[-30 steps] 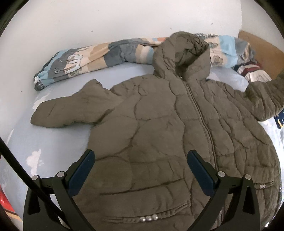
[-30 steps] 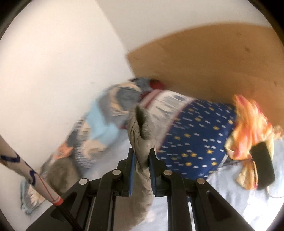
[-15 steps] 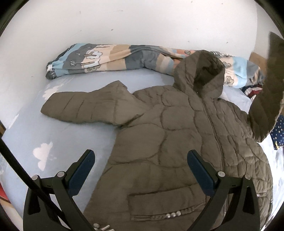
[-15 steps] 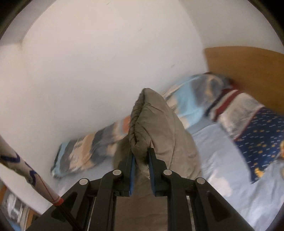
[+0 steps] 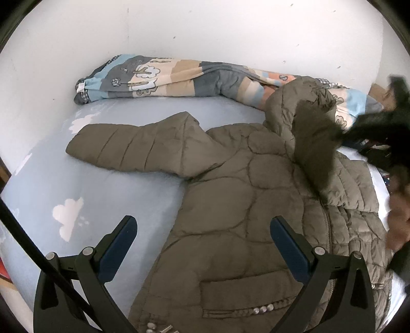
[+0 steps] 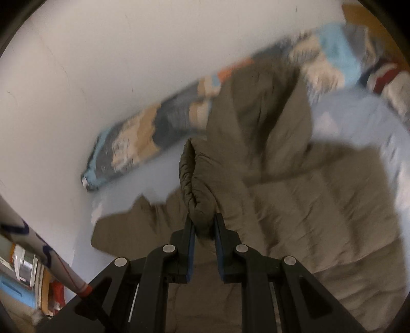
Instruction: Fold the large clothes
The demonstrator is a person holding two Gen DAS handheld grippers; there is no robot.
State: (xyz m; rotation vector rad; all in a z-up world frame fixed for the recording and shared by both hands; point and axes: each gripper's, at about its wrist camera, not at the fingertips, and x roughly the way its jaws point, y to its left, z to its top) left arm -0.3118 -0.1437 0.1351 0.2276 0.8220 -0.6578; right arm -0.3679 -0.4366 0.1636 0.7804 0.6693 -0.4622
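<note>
An olive quilted hooded jacket [image 5: 243,205] lies front-up on a light blue bed sheet [image 5: 107,194], its one sleeve [image 5: 133,148] spread out to the left. My left gripper [image 5: 202,230] hovers open above the jacket's lower left part, nothing between its fingers. The other sleeve [image 5: 317,153] is folded over the chest, blurred, with my right gripper [image 5: 379,133] a dark smear at its end. In the right wrist view my right gripper [image 6: 203,225] is shut on that sleeve's cuff [image 6: 194,184], above the jacket body [image 6: 320,205].
A rolled patchwork blanket [image 5: 179,79] lies along the white wall behind the jacket. A wooden headboard [image 6: 364,15] and striped bedding [image 6: 387,79] are at the far right. A hand [image 5: 397,222] shows at the right edge. Clutter [image 6: 23,269] sits beyond the bed's left edge.
My right gripper swung the held sleeve from the headboard side leftward and down over the jacket's chest. The left gripper drifted left, now over the hem's left part, staying open.
</note>
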